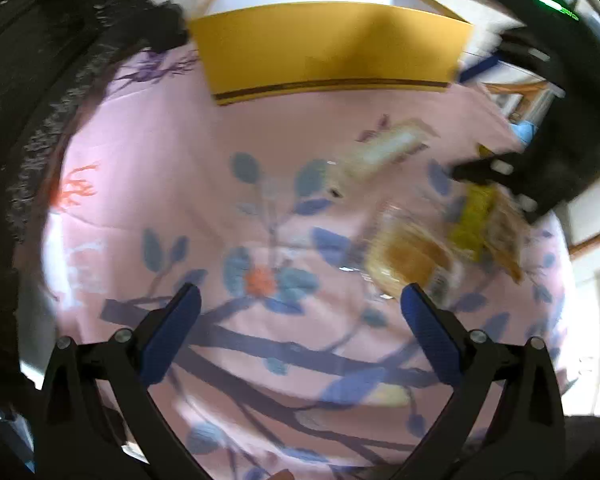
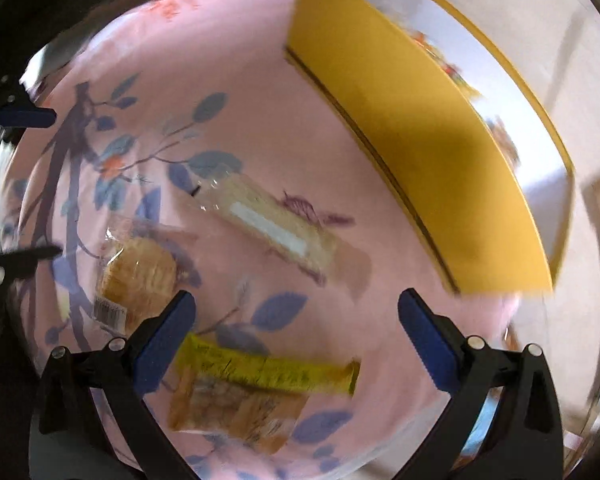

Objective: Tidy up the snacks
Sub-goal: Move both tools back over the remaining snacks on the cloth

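Observation:
Three wrapped snacks lie on the pink floral cloth (image 2: 228,40). A yellow-labelled snack pack (image 2: 252,392) lies just below my right gripper (image 2: 296,312), which is open and empty. A clear-wrapped bun (image 2: 140,276) lies to its left and a long pale sandwich cake (image 2: 268,220) lies ahead. In the left wrist view my left gripper (image 1: 300,304) is open and empty over the cloth; the bun (image 1: 408,256), the yellow pack (image 1: 480,220) and the pale cake (image 1: 384,152) lie to its right. A yellow box (image 1: 332,44) stands at the far side.
The yellow box (image 2: 420,128) holds some snacks along its inside wall. The right gripper shows as a black body (image 1: 540,168) at the right of the left wrist view. The table edge curves round the cloth; pale floor lies beyond.

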`<state>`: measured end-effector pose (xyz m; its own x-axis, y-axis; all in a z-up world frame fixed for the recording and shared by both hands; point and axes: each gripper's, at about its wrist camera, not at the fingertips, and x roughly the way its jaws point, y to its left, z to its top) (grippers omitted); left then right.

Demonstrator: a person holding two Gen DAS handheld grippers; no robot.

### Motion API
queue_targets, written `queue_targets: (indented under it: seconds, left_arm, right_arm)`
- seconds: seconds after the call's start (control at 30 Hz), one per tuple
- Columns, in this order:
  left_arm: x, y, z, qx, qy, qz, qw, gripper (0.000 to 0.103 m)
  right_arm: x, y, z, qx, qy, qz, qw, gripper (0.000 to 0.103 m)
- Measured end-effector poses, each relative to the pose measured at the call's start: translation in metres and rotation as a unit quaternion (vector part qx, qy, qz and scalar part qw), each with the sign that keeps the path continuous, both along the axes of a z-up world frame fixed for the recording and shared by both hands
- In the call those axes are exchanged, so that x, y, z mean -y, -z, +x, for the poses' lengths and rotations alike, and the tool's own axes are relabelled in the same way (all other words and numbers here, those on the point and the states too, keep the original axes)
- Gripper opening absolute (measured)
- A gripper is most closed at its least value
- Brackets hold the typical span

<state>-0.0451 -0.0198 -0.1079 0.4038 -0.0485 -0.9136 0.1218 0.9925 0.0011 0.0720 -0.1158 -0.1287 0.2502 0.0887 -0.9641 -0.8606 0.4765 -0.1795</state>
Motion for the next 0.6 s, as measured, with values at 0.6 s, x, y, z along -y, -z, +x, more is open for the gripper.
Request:
queue_targets:
  seconds: [0.6]
  left_arm:
    - [0.003, 0.022, 0.004, -0.051, -0.007, -0.023, 0.9984, 0.101]
  right_arm:
    - [-0.07, 0.074, 0.04, -0.12, -0.243, -0.083, 0.959, 0.102]
